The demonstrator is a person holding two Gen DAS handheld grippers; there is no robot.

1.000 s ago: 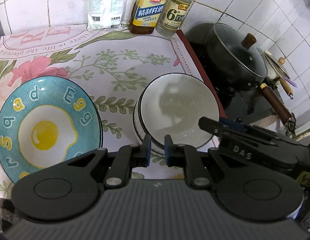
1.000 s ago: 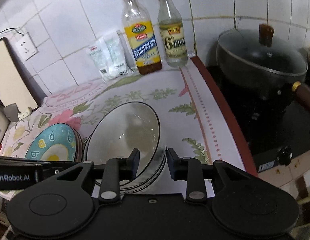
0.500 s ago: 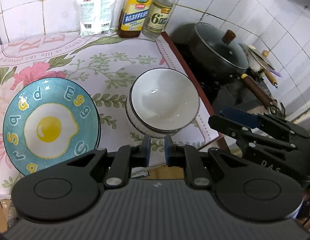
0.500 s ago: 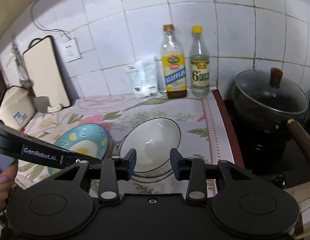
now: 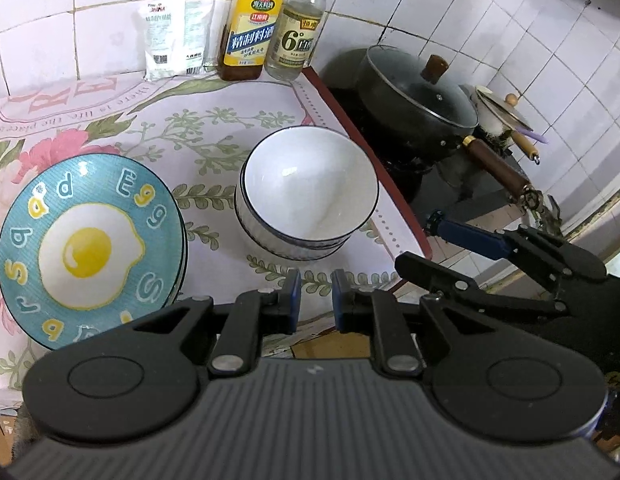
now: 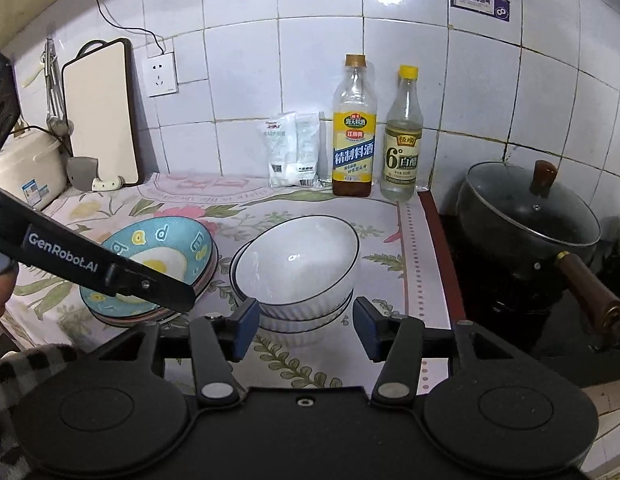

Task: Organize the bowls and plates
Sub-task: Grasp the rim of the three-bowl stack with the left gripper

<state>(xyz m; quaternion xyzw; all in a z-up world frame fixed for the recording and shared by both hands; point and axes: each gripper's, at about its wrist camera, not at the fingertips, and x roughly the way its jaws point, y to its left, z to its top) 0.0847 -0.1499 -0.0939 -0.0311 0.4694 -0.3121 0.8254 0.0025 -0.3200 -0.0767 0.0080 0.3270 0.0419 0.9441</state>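
Note:
A stack of white bowls with dark rims [image 5: 307, 188] stands on the floral counter cloth; it also shows in the right wrist view [image 6: 295, 270]. Left of it sits a stack of blue plates with a fried-egg print [image 5: 87, 248], seen too in the right wrist view [image 6: 157, 264]. My left gripper [image 5: 313, 300] hangs over the counter's front edge, near the bowls, jaws a narrow gap apart and empty. My right gripper [image 6: 305, 326] is open and empty, just short of the bowl stack. The right gripper also shows in the left wrist view [image 5: 422, 244].
Two bottles [image 6: 354, 128] and white packets [image 6: 293, 152] stand against the tiled wall. A black lidded pot [image 6: 530, 224] with a wooden handle sits on the stove to the right. A cutting board [image 6: 101, 112] and a rice cooker [image 6: 25, 168] stand at far left.
Both grippers have pulled back and up from the bowl stack. The right gripper's jaws have opened wider. The bowls and plates have stayed in place.

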